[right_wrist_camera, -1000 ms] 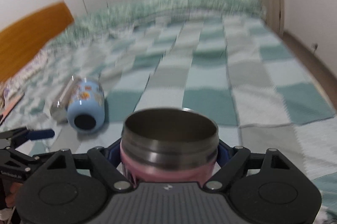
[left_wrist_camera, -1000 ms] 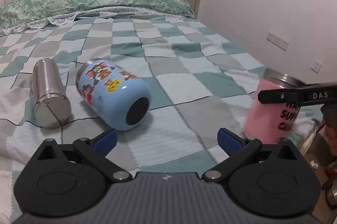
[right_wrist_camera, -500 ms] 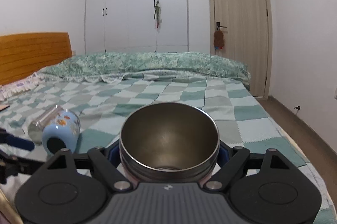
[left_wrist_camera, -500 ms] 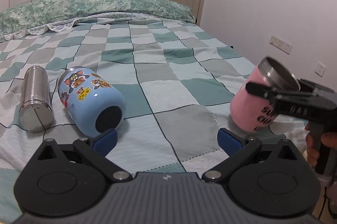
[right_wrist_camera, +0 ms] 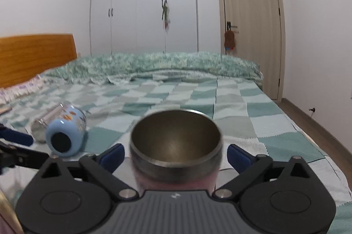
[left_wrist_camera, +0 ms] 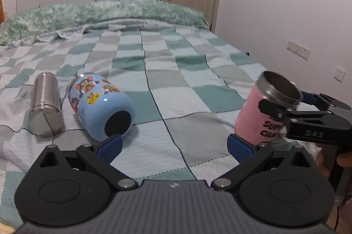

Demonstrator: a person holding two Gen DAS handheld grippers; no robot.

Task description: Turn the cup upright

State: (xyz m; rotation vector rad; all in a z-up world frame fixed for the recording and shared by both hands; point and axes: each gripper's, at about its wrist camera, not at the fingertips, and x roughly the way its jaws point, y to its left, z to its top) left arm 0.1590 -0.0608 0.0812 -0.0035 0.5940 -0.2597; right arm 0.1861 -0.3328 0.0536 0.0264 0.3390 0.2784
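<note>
Two grippers are showing in our views, and both are standing with jaws spread. Our right gripper (right_wrist_camera: 175, 153) had been pinching the pink metal cup with black lettering (left_wrist_camera: 255, 121) half a second ago; now its blue pads (right_wrist_camera: 112, 154) are sitting apart from the cup's sides, with a gap visible on each side in the right wrist view. In the left wrist view the cup is standing at the right of the frame on the checked green and white bedspread (left_wrist_camera: 176, 88), steel mouth up and tipped slightly toward the right, with the right gripper's black fingers just beside its rim. Compared with the earlier frame, the cup is sitting lower and closer to upright.

Our left gripper (left_wrist_camera: 175, 144) is hovering at the bottom of its frame, wide open around nothing. At the left centre, the light blue cartoon-sticker tumbler (left_wrist_camera: 99, 106) is lying on its side, dark base toward us, and the plain steel cylindrical flask (left_wrist_camera: 45, 104) is lying just beside it, both unmoved.
</note>
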